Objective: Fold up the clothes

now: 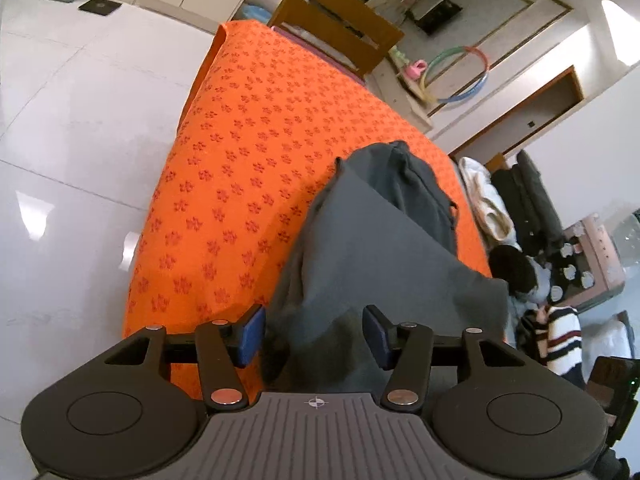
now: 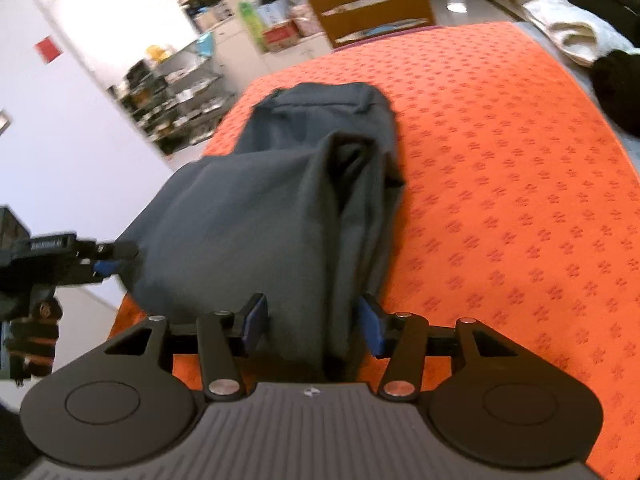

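A dark grey garment (image 1: 360,248) lies bunched on the orange patterned tablecloth (image 1: 240,160). In the left wrist view my left gripper (image 1: 314,334) is open, its blue pads (image 1: 254,334) standing either side of the garment's near end. In the right wrist view the garment (image 2: 272,208) is doubled over, part lifted. My right gripper (image 2: 312,322) is open with the cloth's near edge between its pads (image 2: 256,320). The left gripper (image 2: 104,266) also shows at the left, at the garment's left corner.
A wooden chair (image 1: 336,28) stands at the table's far end. A pile of other clothes (image 1: 516,208) lies off the table's right side, also in the right wrist view (image 2: 580,36). Shelves of clutter (image 2: 176,92) stand at the left. White tiled floor (image 1: 72,140) surrounds the table.
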`<action>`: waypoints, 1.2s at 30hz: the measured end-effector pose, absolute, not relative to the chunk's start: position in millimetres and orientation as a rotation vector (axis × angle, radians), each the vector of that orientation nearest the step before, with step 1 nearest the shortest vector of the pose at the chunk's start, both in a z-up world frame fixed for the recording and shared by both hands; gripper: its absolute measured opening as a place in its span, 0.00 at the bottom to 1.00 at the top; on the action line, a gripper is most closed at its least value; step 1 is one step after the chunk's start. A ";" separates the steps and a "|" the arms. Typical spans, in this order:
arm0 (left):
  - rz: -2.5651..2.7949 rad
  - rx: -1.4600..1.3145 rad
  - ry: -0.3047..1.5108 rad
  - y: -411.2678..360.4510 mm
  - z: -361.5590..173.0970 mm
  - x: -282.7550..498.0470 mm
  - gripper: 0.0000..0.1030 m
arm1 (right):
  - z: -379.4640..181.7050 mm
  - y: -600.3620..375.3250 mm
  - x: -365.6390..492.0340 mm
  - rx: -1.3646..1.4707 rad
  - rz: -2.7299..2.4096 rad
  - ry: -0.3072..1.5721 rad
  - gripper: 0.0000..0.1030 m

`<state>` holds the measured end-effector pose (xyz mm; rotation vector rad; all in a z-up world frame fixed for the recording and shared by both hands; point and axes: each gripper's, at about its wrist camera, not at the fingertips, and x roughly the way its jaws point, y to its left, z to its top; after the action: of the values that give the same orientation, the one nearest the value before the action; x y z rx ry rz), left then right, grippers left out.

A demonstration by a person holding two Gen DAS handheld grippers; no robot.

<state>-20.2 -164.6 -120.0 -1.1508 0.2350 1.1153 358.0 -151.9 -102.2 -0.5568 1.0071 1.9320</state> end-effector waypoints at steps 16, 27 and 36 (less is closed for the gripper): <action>1.117 -0.985 0.347 -163.8 -128.7 6.9 0.26 | -121.3 -185.8 342.9 -0.648 2.090 0.729 0.64; 1.113 -0.960 0.290 -194.0 -111.2 2.2 0.10 | -101.6 -214.9 334.5 -0.675 2.094 0.546 0.25; 0.994 -1.120 0.316 -253.5 -59.9 -18.6 0.10 | -43.2 -268.1 354.1 -0.683 2.191 0.766 0.24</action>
<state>-18.6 -253.5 -59.9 -1.1201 0.3157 0.9939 354.1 -268.1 -43.2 -0.6831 0.7658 2.1905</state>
